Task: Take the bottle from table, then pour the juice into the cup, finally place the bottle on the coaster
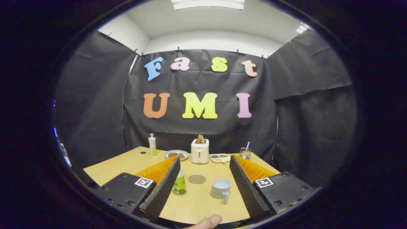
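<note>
Black cloth walls enclose a pale wooden desk (127, 165). Nearest, a fingertip (212, 220) is seen at the desk's edge. The gripper (201, 183) is held spread wide, nothing pinched. Between its fingers, the juice bottle (179, 184) stands upright just beside the left finger, partly hidden by it; the cup (221, 188) is set toward the right finger, and the round coaster (196, 179) lies just beyond both. Farther off, a toaster (200, 151) is placed. No label writing can be read.
</note>
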The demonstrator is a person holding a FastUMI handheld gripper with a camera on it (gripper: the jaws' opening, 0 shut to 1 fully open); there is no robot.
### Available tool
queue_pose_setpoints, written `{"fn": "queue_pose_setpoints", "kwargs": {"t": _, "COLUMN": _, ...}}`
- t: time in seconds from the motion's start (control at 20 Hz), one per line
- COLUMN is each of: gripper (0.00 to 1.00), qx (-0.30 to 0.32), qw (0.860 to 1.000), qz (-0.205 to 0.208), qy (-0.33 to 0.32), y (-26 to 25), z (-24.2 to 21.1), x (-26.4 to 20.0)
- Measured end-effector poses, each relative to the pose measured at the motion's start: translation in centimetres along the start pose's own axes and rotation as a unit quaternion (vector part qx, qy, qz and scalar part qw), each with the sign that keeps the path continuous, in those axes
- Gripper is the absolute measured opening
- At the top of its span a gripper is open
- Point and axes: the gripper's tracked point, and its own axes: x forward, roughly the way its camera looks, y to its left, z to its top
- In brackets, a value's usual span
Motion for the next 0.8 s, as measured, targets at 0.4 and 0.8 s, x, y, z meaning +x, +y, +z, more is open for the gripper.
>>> {"fn": "queue_pose_setpoints", "kwargs": {"t": 0.4, "gripper": 1.0, "qx": -0.007, "qw": 1.0, "qz": 0.008, "qy": 0.004, "y": 0.9, "z": -1.0, "x": 0.2}}
{"fn": "queue_pose_setpoints", "kwargs": {"t": 0.8, "gripper": 1.0, "qx": -0.001, "qw": 1.0, "qz": 0.02, "qy": 0.005, "y": 2.0, "z": -2.6, "x": 1.4}}
